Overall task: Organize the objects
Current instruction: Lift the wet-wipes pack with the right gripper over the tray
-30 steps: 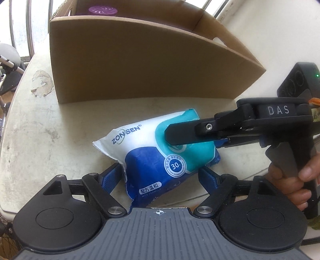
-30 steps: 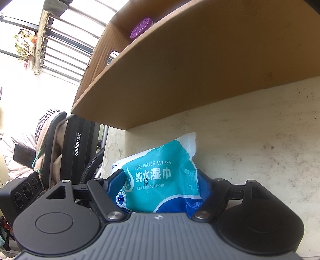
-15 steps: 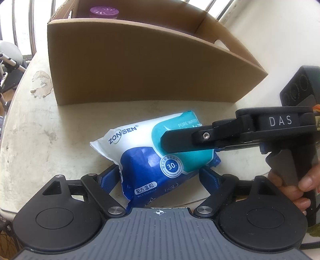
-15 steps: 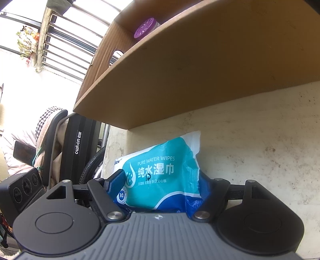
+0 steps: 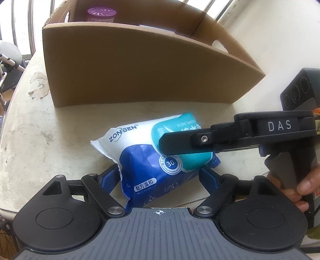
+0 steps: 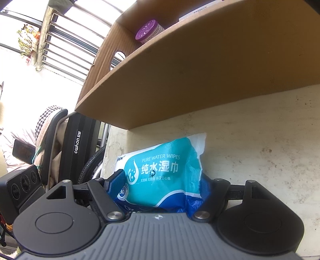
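Wipes pack [image 5: 152, 160] sits just in front of the cardboard box [image 5: 140, 66], tilted, one end off the surface [image 5: 30, 130].

Right hand-held gripper [image 6: 160, 186]: fingers pressed into both sides of the pack's teal end, film creased at the right finger [image 6: 207, 185]. Looks clamped.

Left hand-held gripper [image 5: 158, 178]: jaws spread wide around the blue end, gaps visible both sides, holding nothing.

Risks as I read them:
- Soft pack held at one end only; free end sags or twists on the lift, could slide out of the pads.
- Box wall is tall and close. Sagging end may catch the rim and push the light box back, or peel the pack loose.
- Purple-lidded jar [image 5: 101, 14] is already inside at the far corner; a drop there may knock it.
- Left hand-held gripper closing now would fight the right one.
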Available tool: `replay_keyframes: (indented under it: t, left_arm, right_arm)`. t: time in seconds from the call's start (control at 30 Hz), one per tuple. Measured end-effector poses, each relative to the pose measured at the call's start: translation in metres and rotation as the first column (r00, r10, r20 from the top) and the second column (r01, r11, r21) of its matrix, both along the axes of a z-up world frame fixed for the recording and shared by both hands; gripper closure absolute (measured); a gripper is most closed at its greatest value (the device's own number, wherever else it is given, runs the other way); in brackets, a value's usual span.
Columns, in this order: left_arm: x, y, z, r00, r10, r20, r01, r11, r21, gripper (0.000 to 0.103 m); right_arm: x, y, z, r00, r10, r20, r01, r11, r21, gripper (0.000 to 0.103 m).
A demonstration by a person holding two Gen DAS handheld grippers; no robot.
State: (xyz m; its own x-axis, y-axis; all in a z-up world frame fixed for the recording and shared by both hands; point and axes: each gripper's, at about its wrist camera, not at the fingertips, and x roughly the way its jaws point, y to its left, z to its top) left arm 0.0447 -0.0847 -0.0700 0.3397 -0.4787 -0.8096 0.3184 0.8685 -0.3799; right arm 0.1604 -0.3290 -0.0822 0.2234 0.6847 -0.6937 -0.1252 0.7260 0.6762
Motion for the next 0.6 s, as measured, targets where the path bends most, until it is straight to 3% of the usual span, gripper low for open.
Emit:
replay_keyframes:
  t: [0.6]
  left_arm:
    - [-0.0024,-0.0059,0.0046,1.000,-0.001,0.023,0.001,1.000,0.005,0.019]
  right_arm:
    - [0.0013,-0.0036,0.0049,1.000,0.006,0.025,-0.006,1.000,0.003,0.026]
